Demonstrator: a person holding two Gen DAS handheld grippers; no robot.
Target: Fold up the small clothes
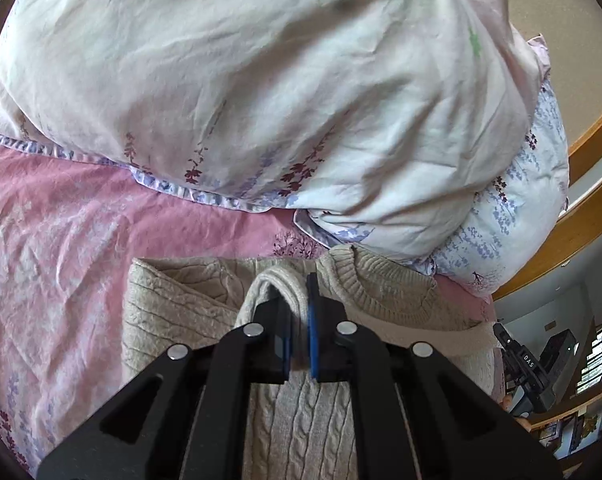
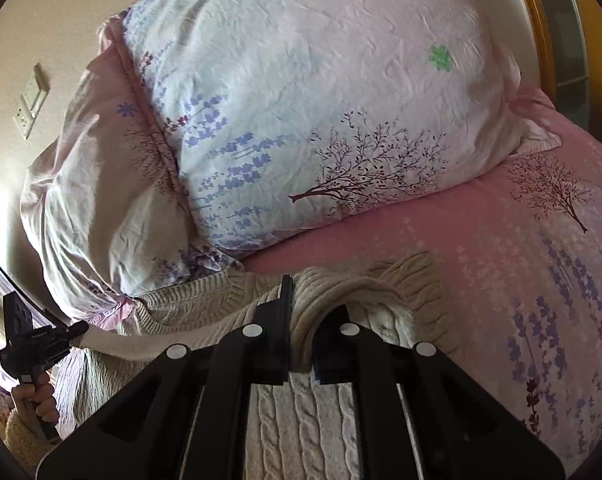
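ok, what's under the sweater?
The pink bedsheet: it shows around the beige cable-knit sweater on both sides. Behind the sweater sit the pillows. What lies directly beneath the knit is covered; each claw pinches a raised fold, hiding that too.
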